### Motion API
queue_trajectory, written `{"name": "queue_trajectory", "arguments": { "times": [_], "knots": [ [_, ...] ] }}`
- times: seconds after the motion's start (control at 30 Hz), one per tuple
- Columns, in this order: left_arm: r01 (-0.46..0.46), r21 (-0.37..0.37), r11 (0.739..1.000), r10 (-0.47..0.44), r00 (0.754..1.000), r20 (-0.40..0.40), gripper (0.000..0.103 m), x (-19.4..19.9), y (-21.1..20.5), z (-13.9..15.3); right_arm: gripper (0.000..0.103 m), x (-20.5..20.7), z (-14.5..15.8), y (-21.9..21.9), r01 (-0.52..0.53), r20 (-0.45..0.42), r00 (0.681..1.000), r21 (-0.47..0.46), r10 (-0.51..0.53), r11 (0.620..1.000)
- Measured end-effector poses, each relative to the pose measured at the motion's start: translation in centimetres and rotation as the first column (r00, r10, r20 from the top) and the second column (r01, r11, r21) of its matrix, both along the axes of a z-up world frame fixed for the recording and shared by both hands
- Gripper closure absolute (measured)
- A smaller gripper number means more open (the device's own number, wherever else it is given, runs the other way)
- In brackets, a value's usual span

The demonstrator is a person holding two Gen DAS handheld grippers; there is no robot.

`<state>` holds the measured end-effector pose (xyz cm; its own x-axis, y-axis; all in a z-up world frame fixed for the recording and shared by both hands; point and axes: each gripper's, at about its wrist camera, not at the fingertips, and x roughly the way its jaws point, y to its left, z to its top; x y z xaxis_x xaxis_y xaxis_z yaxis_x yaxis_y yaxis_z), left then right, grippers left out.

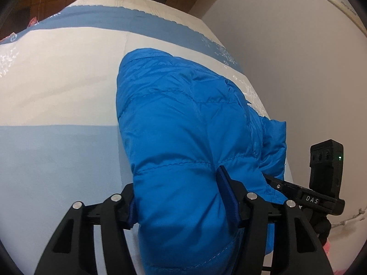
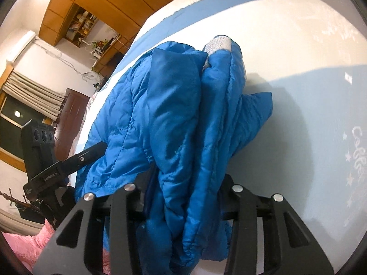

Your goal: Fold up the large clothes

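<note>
**Jacket clamped in both grippers, bed below**

The jacket (image 1: 183, 119) is gripped at its near edge by both tools. It is blue, quilted, puffy nylon with a slight sheen; stitched seams run across it in shallow curves. Its far part lies bunched on the bed (image 1: 57, 87), the near part is drawn up toward the cameras.

Left gripper (image 1: 181, 197): jaws closed on a thick roll of jacket fabric, padding bulging between them. The dark blue pad (image 1: 226, 192) is pressed into the cloth.

Right gripper (image 2: 183, 197): jaws closed on several gathered layers of the jacket (image 2: 174, 114), folds stacked vertically between the black fingers. A silvery-white lining patch (image 2: 218, 44) is exposed at the jacket's far end.

Bed cover: smooth flat cotton, wide bands of white and pale blue, a scalloped darker blue band near the far edge, faint white print and star motifs (image 2: 356, 155) right of the jacket.

Each gripper is visible in the other's view beside the jacket: black, boxy body, lettered label.

Beyond the bed: wooden cabinets (image 2: 91, 2), curtain (image 2: 32, 91), plain wall. Pink textured fabric (image 2: 27, 245) sits at the bed's near-left edge.
</note>
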<state>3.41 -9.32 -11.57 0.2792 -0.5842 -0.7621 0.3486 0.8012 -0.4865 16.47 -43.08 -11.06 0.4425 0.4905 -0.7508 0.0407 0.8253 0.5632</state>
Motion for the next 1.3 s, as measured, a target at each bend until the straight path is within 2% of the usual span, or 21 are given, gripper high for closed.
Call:
{"name": "queue_trajectory", "arguments": {
  "times": [0.37,0.6,0.73,0.97,1.17,1.3],
  "knots": [
    [-0.041,0.034,0.999,0.04,0.998,0.04,0.043,1.4,2.6,3.2,0.063,1.5,1.6,0.6,-0.056,0.047,0.997,-0.036,0.058,0.998],
    [-0.092,0.035,0.995,0.088,0.991,0.103,0.043,4.1,5.3,5.5,0.063,6.8,3.5,2.9,-0.107,0.1,0.989,-0.062,0.113,0.992],
    [-0.131,0.029,0.991,0.126,0.984,0.13,0.043,6.8,7.0,6.0,0.063,10.5,3.8,4.3,-0.138,0.121,0.982,-0.073,0.146,0.988],
    [-0.187,0.055,0.981,0.179,0.975,0.132,0.043,13.7,7.1,3.9,0.063,17.4,1.9,6.7,-0.175,0.098,0.978,-0.09,0.184,0.98],
    [-0.196,0.174,0.965,0.19,0.98,0.055,0.043,18.0,7.5,-0.3,0.064,21.9,-1.8,9.9,-0.183,-0.065,0.983,-0.18,0.174,0.967],
    [-0.184,0.236,0.954,0.182,0.983,0.03,0.043,18.8,6.9,-1.9,0.064,22.0,-2.7,11.0,-0.185,-0.099,0.981,-0.262,0.164,0.947]
  ]
}}
